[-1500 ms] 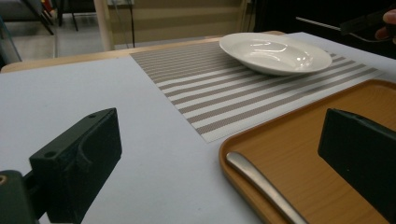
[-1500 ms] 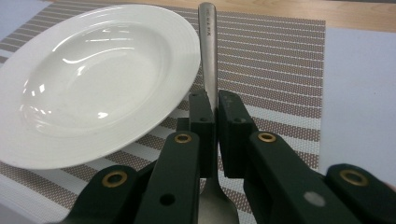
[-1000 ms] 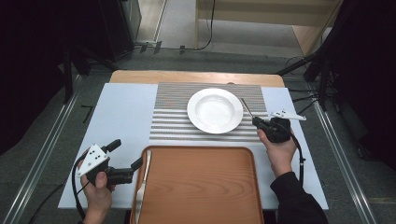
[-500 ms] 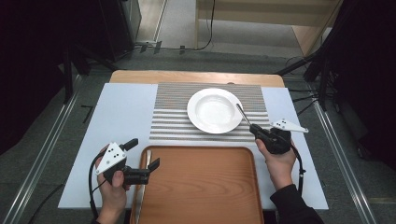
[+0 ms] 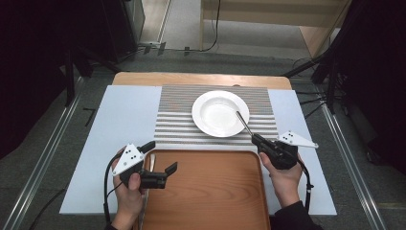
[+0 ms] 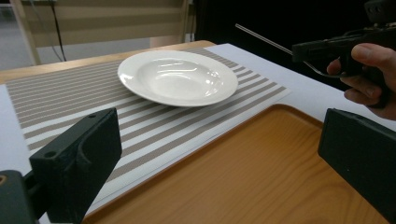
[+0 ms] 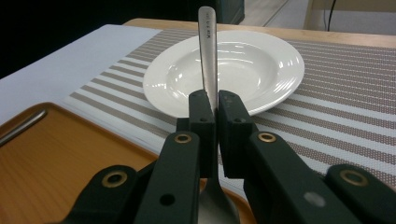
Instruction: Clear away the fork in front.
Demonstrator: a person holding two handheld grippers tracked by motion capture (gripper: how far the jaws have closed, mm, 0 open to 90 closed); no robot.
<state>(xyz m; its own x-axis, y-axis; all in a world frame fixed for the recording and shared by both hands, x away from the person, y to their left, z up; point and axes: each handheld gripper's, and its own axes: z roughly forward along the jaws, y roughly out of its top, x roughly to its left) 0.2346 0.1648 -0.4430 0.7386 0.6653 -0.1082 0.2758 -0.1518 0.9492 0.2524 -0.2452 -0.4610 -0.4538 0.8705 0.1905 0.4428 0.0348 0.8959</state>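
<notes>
Spoon [image 7: 208,51] sits clamped between my right gripper [image 7: 212,105]'s jaws, handle end pointing forward and up toward the white plate [image 5: 220,113], bowl end back under the gripper body. From above its long axis runs diagonally, the handle tip over the plate's near right rim. I judge the plate lies ahead and slightly left of that gripper, so a placement goes that way. My left gripper [image 5: 160,168] hangs with jaws wide and nothing in them over the wooden tray [image 5: 206,201]'s left edge, farther from the plate. A second utensil [image 5: 152,160] lies by that tray edge.
</notes>
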